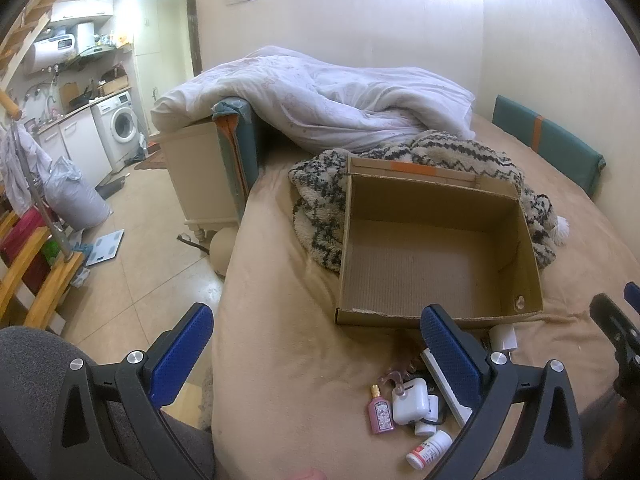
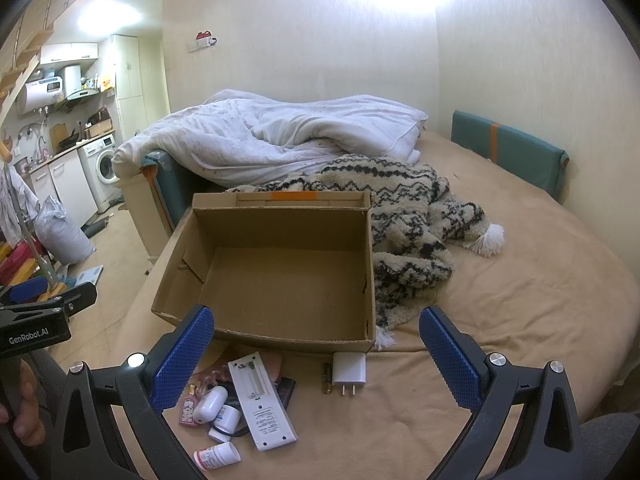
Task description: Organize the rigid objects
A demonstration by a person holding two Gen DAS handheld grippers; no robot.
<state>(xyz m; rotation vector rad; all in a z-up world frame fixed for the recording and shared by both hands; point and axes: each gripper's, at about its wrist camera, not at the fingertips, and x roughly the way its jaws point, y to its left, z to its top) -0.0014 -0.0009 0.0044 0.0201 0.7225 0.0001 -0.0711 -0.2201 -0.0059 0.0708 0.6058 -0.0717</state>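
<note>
While both tongs hang wide and empty over the bed [image 2: 520,300], the left tongs [image 1: 316,354] and right tongs [image 2: 316,354] face an empty cardboard box [image 2: 280,276]; the small items lie clustered just before its near wall; best taken singly, starting with the free-lying white charger [image 2: 349,370], gripped across its narrow sides, then lowered gently inside.
</note>
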